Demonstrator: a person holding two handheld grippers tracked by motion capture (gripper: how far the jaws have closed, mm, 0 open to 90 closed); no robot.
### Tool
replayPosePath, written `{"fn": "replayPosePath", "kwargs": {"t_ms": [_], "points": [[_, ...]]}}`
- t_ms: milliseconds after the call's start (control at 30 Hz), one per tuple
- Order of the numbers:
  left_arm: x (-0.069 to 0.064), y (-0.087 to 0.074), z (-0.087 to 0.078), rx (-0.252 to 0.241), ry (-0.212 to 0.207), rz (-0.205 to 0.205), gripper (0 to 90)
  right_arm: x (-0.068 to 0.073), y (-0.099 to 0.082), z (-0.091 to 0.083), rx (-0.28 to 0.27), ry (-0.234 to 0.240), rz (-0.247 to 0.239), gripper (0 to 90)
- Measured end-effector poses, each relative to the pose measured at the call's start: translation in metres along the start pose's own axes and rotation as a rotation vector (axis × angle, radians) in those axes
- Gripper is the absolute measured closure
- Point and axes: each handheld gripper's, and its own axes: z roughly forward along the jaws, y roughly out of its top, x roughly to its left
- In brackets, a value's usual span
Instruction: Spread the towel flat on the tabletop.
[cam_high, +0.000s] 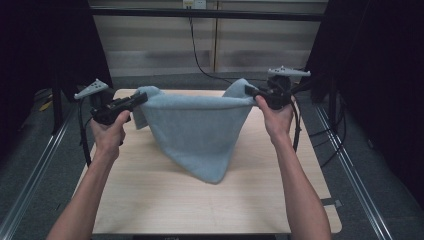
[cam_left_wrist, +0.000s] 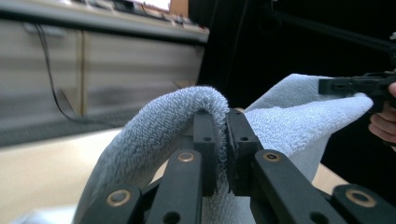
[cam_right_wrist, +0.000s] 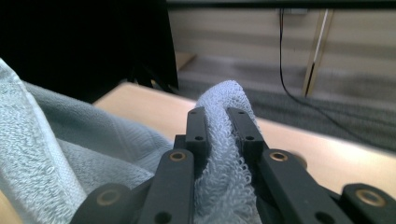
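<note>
- One towel (cam_high: 192, 132) in play, pale blue terry, and I've got it strung up in the air above the table (cam_high: 150, 200), its top edge pulled into a near-straight line between my two grippers.
- Below that edge the cloth sags into a single point; that tip hangs low over the middle of the wood, and I can't tell whether it touches.
- Two corners are pinched, one per gripper, and each pokes up past its jaws as a small tuft.
- Left gripper (cam_high: 140, 98): jaws pressed together on the towel's left corner; in the left gripper view (cam_left_wrist: 222, 140) the terry loops over the left jaw and is squeezed in the narrow gap.
- Right gripper (cam_high: 251, 92): jaws clamped on the right corner; in the right gripper view (cam_right_wrist: 222, 133) a thick fold of cloth is wedged between them.
- Two hands on the job, left hand (cam_high: 110, 131) and right hand (cam_high: 275, 117), both forearms coming in from the near edge.
- One light wooden table, with rounded corners.
- Beyond it, one black cable (cam_high: 197, 55) hangs down the pale back wall.
</note>
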Motion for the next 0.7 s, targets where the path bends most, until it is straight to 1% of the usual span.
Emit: {"fn": "replayPosePath", "kwargs": {"t_ms": [33,67,100,133,167,200,233,267,333,367,400,433,467,500,533,567,600,633,667,700], "points": [[0.0,0.0,0.0,0.0,0.0,0.0,84.7,0.0,0.0,0.0,0.0,0.0,0.0,80.1],[-0.001,0.006,-0.004,-0.025,0.003,0.0,84.7,0.002,0.007,-0.002,-0.018,0.005,0.005,80.1],[-0.005,0.014,-0.009,-0.052,-0.004,0.006,84.7,0.004,0.022,-0.008,-0.047,0.017,0.009,80.1],[-0.005,0.014,-0.009,-0.052,-0.004,0.006,84.7,0.004,0.022,-0.008,-0.047,0.017,0.009,80.1],[-0.01,0.019,-0.013,-0.058,0.011,0.038,84.7,0.008,0.031,-0.015,-0.074,0.011,-0.005,80.1],[-0.016,0.024,-0.018,-0.066,0.015,0.079,84.7,0.01,0.033,-0.018,-0.084,0.015,-0.012,80.1],[-0.016,0.024,-0.018,-0.066,0.015,0.079,84.7,0.013,0.035,-0.023,-0.097,0.014,-0.018,80.1],[-0.019,0.025,-0.02,-0.07,0.011,0.088,84.7,0.015,0.033,-0.027,-0.108,0.012,-0.023,80.0],[-0.024,0.02,-0.024,-0.059,0.006,0.111,84.6,0.017,0.022,-0.033,-0.092,0.004,-0.036,79.8],[-0.028,0.005,-0.026,-0.041,-0.02,0.113,84.6,0.018,0.012,-0.036,-0.081,-0.006,-0.048,79.8],[-0.028,0.005,-0.026,-0.041,-0.02,0.113,84.6,0.018,0.012,-0.036,-0.081,-0.006,-0.048,79.8],[-0.033,-0.019,-0.026,-0.002,-0.054,0.108,84.6,0.015,-0.02,-0.04,-0.046,-0.018,-0.033,79.7],[-0.035,-0.032,-0.026,0.025,-0.064,0.104,84.6,0.014,-0.032,-0.04,-0.016,-0.026,-0.03,79.7],[-0.037,-0.045,-0.026,0.048,-0.07,0.095,84.6,0.012,-0.049,-0.041,0.018,-0.028,-0.024,79.7],[-0.038,-0.058,-0.027,0.064,-0.088,0.086,84.5,0.009,-0.067,-0.042,0.039,-0.019,-0.005,79.7],[-0.039,-0.069,-0.026,0.095,-0.097,0.062,84.5,0.007,-0.085,-0.044,0.058,-0.012,0.017,79.7],[-0.039,-0.069,-0.026,0.095,-0.097,0.062,84.4,0.007,-0.101,-0.046,0.072,-0.008,0.037,79.7],[-0.04,-0.079,-0.025,0.135,-0.094,0.069,84.4,0.007,-0.101,-0.046,0.072,-0.008,0.037,79.7],[-0.043,-0.098,-0.027,0.186,-0.112,0.068,84.2,0.006,-0.132,-0.051,0.115,-0.001,0.052,79.3],[-0.044,-0.107,-0.029,0.209,-0.129,0.057,84.1,0.007,-0.141,-0.054,0.126,0.009,0.068,79.1]]}}
